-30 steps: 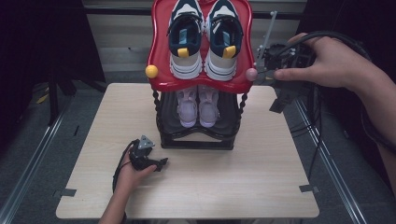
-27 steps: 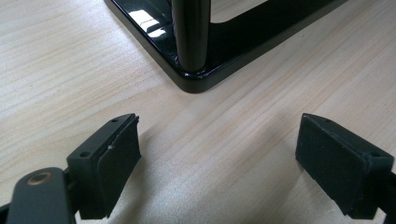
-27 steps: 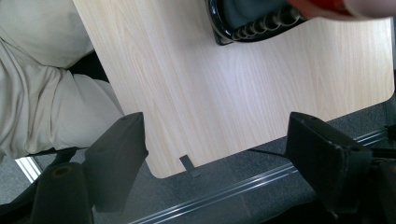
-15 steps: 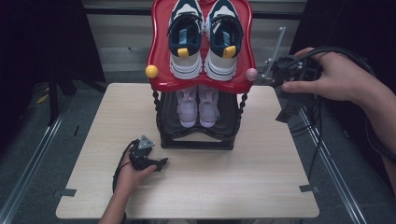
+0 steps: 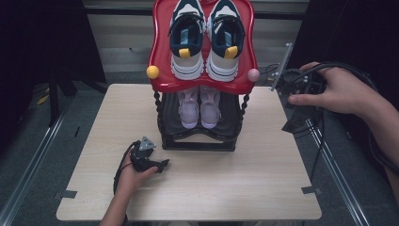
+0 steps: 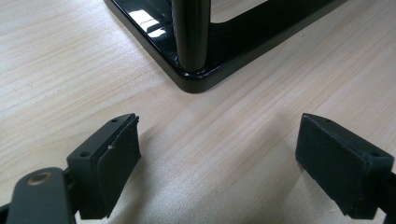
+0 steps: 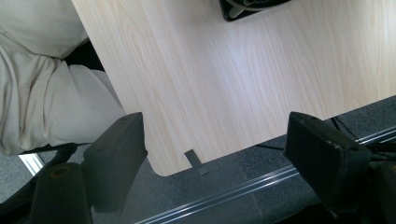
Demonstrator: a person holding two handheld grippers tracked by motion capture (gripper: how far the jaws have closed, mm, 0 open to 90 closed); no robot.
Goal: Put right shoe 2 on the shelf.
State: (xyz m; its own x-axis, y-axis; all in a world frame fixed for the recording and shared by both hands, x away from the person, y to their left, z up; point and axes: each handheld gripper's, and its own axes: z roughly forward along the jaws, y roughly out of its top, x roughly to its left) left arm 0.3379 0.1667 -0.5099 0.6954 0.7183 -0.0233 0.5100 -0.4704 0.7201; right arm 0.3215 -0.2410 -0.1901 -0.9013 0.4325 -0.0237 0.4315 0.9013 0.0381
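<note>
The left gripper [image 5: 149, 159] rests on the table [image 5: 226, 188] at seven o'clock, jaws wide apart and empty, just beside the black shoe rack [image 5: 200, 136]. At two o'clock the right gripper [image 5: 301, 101] hovers, likewise agape, holding nothing.

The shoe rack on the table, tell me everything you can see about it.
The shoe rack is a two-tier stand at the back middle of the wooden table. Its glossy black base frame with rounded corners sits flat on the tabletop, and twisted dark posts carry a shiny red, curvy-edged top tray, which looks like plastic. A yellow knob and a pink knob mark the tray's front corners. Navy and white sneakers rest on top, pale pink shoes below. No gripper touches it.
</note>
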